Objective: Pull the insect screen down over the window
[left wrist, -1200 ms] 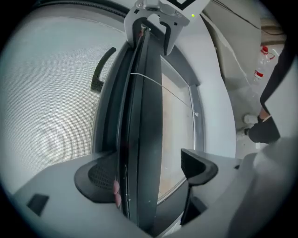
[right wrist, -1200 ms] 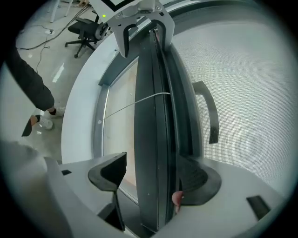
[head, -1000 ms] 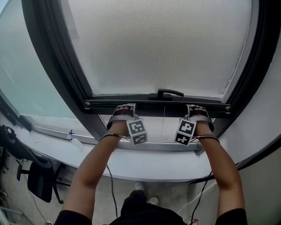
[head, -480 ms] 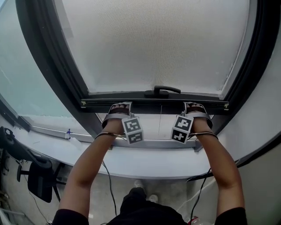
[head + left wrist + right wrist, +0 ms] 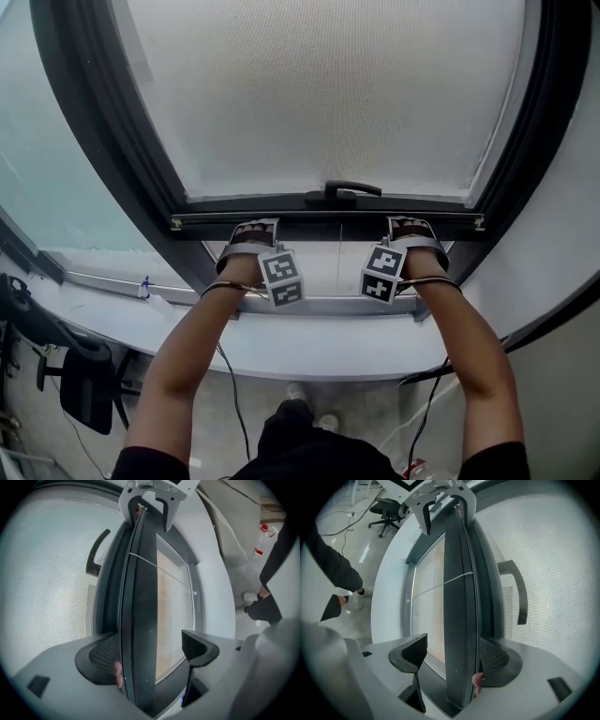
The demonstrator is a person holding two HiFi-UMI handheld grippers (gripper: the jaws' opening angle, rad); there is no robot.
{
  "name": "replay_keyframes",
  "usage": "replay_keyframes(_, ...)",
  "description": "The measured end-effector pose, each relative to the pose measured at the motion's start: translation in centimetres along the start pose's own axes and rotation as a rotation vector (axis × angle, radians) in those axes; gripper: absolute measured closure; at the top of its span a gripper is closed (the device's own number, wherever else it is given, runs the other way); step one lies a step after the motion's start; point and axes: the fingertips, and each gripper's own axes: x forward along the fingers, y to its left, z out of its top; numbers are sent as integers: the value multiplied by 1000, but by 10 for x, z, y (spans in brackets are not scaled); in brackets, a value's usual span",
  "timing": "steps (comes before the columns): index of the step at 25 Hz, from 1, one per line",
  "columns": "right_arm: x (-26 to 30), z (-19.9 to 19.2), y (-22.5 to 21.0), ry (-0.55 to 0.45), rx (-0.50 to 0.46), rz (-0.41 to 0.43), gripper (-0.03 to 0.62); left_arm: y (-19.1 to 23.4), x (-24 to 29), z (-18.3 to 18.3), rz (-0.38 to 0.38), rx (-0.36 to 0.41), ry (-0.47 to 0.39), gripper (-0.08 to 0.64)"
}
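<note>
The insect screen's pale mesh (image 5: 328,94) fills most of the window opening. Its dark bottom bar (image 5: 328,225) carries a black handle (image 5: 342,192) and hangs a little above the sill. My left gripper (image 5: 253,230) and right gripper (image 5: 410,228) both hook over this bar, one each side of the handle. In the left gripper view the bar (image 5: 140,620) runs between the jaws of my left gripper (image 5: 150,648), touching the mesh-side jaw, with a gap to the other. My right gripper (image 5: 453,657) straddles the bar (image 5: 459,597) the same way. Both stand open.
A dark window frame (image 5: 112,141) borders the screen, with a white sill (image 5: 309,347) below it. A black office chair (image 5: 84,384) and cables are on the floor at the left. A clear bottle (image 5: 260,545) stands on the floor near the person's feet.
The bottom bar, with both grippers hooked on it, sits slightly nearer the sill than a second ago. The grippers' hold on the bar is unchanged.
</note>
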Motion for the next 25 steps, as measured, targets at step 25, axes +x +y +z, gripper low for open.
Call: replay_keyframes(25,1,4,-16,-103,27,-37,267,20,3,0,30,-4,-17,218)
